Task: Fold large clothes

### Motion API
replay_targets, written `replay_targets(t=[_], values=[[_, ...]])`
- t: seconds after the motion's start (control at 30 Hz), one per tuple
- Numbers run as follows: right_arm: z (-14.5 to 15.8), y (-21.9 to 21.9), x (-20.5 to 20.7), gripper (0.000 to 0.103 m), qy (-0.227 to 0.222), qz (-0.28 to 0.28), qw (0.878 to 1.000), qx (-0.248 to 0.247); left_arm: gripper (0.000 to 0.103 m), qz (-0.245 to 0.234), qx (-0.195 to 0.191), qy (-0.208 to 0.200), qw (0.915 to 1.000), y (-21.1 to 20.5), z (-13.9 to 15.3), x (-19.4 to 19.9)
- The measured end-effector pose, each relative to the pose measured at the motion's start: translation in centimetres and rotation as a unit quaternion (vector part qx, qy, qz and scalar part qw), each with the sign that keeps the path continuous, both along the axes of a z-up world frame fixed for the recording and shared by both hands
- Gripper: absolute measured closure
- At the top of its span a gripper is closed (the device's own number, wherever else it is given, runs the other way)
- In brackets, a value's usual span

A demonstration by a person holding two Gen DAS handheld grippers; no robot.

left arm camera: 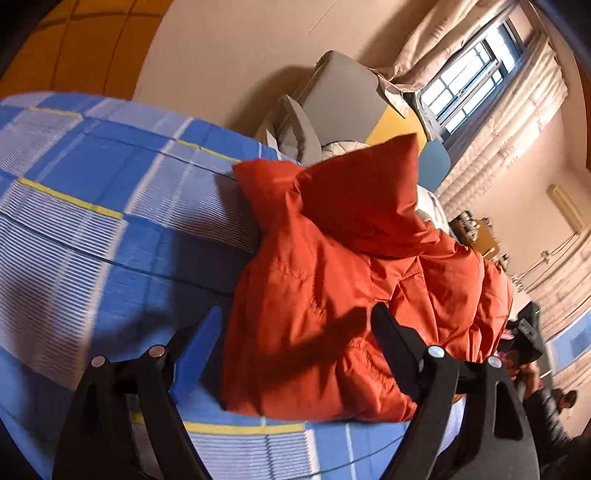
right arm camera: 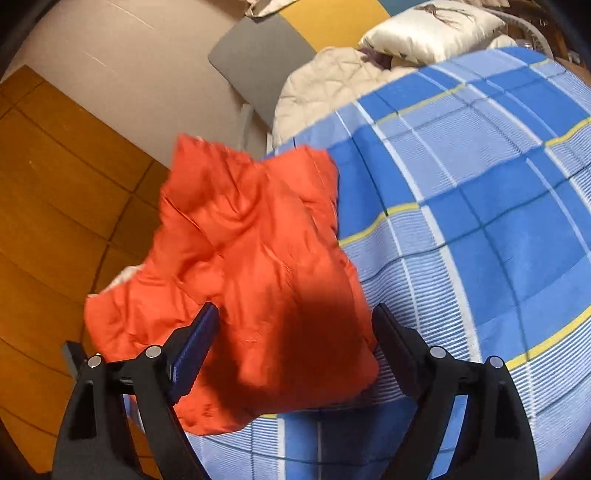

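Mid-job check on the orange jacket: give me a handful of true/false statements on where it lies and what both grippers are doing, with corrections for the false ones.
1. The orange jacket lies bunched on the blue checked bedspread. True.
2. The left gripper is clamped on the jacket. False: its jaws stand wide open, with the jacket in front of them and nothing pinched.
3. The right gripper is open. True.
4. The jacket lies in the middle of the bed, far from any edge. False: in the right wrist view part of it hangs past the bed's edge over the wooden floor.
5. A cream pillow lies at the far end of the bed. True.
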State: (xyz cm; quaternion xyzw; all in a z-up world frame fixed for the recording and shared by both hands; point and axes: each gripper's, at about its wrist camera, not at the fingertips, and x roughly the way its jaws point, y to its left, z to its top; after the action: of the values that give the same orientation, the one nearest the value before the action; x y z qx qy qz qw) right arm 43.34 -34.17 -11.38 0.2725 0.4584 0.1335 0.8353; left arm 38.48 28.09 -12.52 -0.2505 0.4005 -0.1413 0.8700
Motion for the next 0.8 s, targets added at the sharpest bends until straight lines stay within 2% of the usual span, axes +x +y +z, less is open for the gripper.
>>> replay_targets(t=[0.03, 0.1, 0.13, 0.17, 0.2, 0.27, 0.4, 0.57, 0.8], values=[[-0.3, 0.4, 0.4, 0.023, 0.000, 0.003, 1.000, 0.001, 0.027, -0.002, -0.007, 0.003, 1.0000, -0.2, -0.3, 0.3], [-0.7, 0.8, 1.0, 0.040, 0.004, 0.008, 1.000, 0.006, 0.056, -0.010, -0.021, 0.015, 0.9996, -0.5, -0.8, 0.9], [-0.7, 1.0, 1.2, 0.044, 0.005, 0.008, 1.000, 0.003, 0.064, -0.013, -0.021, 0.017, 0.9995, -0.8, -0.9, 1.0], [-0.7, 1.2, 1.3, 0.055, 0.006, 0.011, 1.000, 0.000, 0.075, -0.016, -0.021, 0.018, 0.9995, -1.0, -0.9, 1.0], [-0.7, 1.3, 1.4, 0.063, 0.007, 0.014, 1.000, -0.003, 0.084, -0.017, -0.020, 0.019, 0.9995, -1.2, -1.0, 0.9], [-0.4, 1.4, 1.0, 0.074, 0.007, 0.016, 1.000, -0.006, 0.093, -0.019, -0.014, 0.021, 0.9995, -1.4, -0.9, 0.6], [0.8, 1.3, -0.6, 0.083, 0.001, 0.015, 1.000, -0.008, 0.097, -0.017, -0.028, 0.005, 0.9994, -1.3, 0.2, -1.2], [2.2, 1.0, -3.6, 0.084, -0.010, 0.018, 1.000, 0.006, 0.098, -0.023, -0.040, -0.009, 0.9989, -1.2, 1.9, -4.7], [3.5, 0.9, -9.3, 0.084, -0.002, 0.039, 0.999, 0.001, 0.098, -0.022, -0.065, -0.002, 0.9977, -1.1, 3.1, -11.9]])
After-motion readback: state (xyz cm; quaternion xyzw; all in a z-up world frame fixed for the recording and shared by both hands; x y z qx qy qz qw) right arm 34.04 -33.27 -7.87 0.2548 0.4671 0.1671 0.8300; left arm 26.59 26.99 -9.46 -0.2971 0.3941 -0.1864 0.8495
